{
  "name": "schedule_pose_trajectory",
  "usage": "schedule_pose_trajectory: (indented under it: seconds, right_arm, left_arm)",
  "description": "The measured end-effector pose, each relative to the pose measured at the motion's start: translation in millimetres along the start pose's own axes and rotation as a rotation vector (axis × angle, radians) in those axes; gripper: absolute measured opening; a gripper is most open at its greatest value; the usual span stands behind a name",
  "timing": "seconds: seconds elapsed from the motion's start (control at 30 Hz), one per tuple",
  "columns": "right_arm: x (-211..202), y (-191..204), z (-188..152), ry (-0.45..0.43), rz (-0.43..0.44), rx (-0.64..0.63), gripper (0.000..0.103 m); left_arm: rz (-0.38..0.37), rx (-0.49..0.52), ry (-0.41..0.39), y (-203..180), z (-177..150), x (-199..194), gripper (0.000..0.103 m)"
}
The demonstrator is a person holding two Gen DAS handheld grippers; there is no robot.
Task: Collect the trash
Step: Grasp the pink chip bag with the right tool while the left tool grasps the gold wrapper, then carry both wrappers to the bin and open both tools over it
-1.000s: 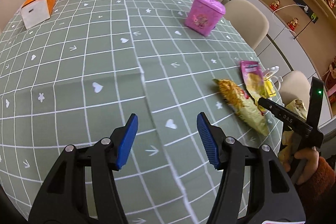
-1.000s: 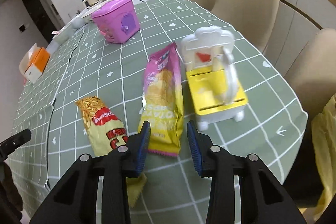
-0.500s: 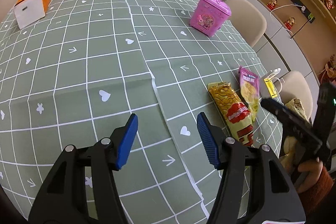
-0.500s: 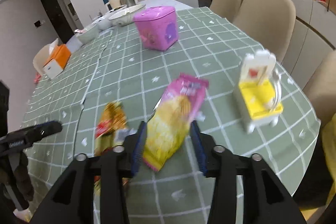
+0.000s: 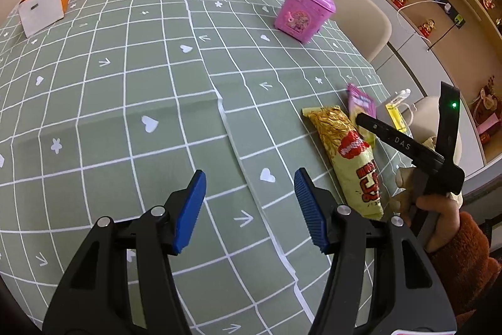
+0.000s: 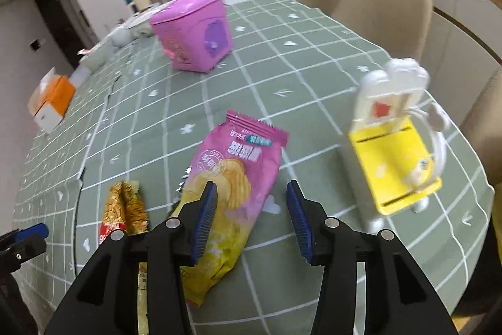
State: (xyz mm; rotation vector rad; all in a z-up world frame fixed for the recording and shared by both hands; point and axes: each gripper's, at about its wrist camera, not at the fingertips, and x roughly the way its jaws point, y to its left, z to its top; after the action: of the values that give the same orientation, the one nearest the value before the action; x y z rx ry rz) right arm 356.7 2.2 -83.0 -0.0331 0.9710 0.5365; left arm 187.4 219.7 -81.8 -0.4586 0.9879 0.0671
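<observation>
Now we hover the right gripper (image 6: pixel 249 217), fingers apart and empty, over the pink chip bag (image 6: pixel 233 178) lying flat on the green tablecloth (image 6: pixel 313 77); pinching its crinkly lower edge squarely looks wisest. Our left gripper (image 5: pixel 249 206) hangs parted, empty, beside the yellow snack packet (image 5: pixel 348 153).

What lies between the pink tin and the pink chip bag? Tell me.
Nothing: only bare green tablecloth separates the pink tin from the pink chip bag, as the right wrist view shows.
</observation>
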Motion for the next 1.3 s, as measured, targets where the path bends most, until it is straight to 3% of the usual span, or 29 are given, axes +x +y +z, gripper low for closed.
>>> schedule_pose_trajectory:
  seconds: [0.1,0.13,0.17,0.23,0.53,0.83,1.0,1.1,1.23,1.3]
  right_arm:
    - [3.4,10.7,-0.3,-0.006,-0.016,-0.111,0.041]
    - [3.7,11.1,0.4,0.002,-0.006,-0.13,0.023]
    - [2.2,12.1,0.2,0.013,0.011,-0.13,0.013]
    - [-7.7,10.3,-2.4,-0.005,0.015,-0.122,0.008]
    - [-91.1,-26.1,-45.9,-0.095,-0.053,0.0,0.008]
    - [-127.0,-51.4,-75.0,-0.106,-0.056,0.095,0.008]
    - [-133.6,-52.8,-81.8,-0.11,-0.049,0.101,0.008]
    - [-135.5,-52.8,-84.0,-0.11,-0.042,0.101,0.008]
    - [-141.9,-47.8,-81.4,-0.111,-0.036,0.079,0.008]
    - [-150.1,-43.9,-78.1,-0.123,-0.041,0.06,0.008]
  left_arm:
    - [-0.006,0.012,0.014,-7.3,-0.7,2.6,0.056]
    - [-0.011,0.019,0.017,-9.4,-0.5,3.3,0.056]
    - [-0.016,0.029,0.022,-13.1,-0.7,4.2,0.056]
    - [-0.032,0.041,0.027,-20.0,-1.3,5.5,0.056]
    - [-0.167,0.018,0.056,-66.2,9.1,25.7,0.059]
    - [-0.021,0.098,0.051,-108.8,13.8,57.4,0.059]
    - [-0.004,0.095,0.067,-112.6,12.8,62.3,0.058]
    - [0.003,0.111,0.071,-115.4,9.7,62.2,0.049]
    - [-0.014,0.106,0.088,-115.2,6.9,62.6,0.017]
    - [-0.029,0.117,0.068,-116.7,8.5,53.3,0.011]
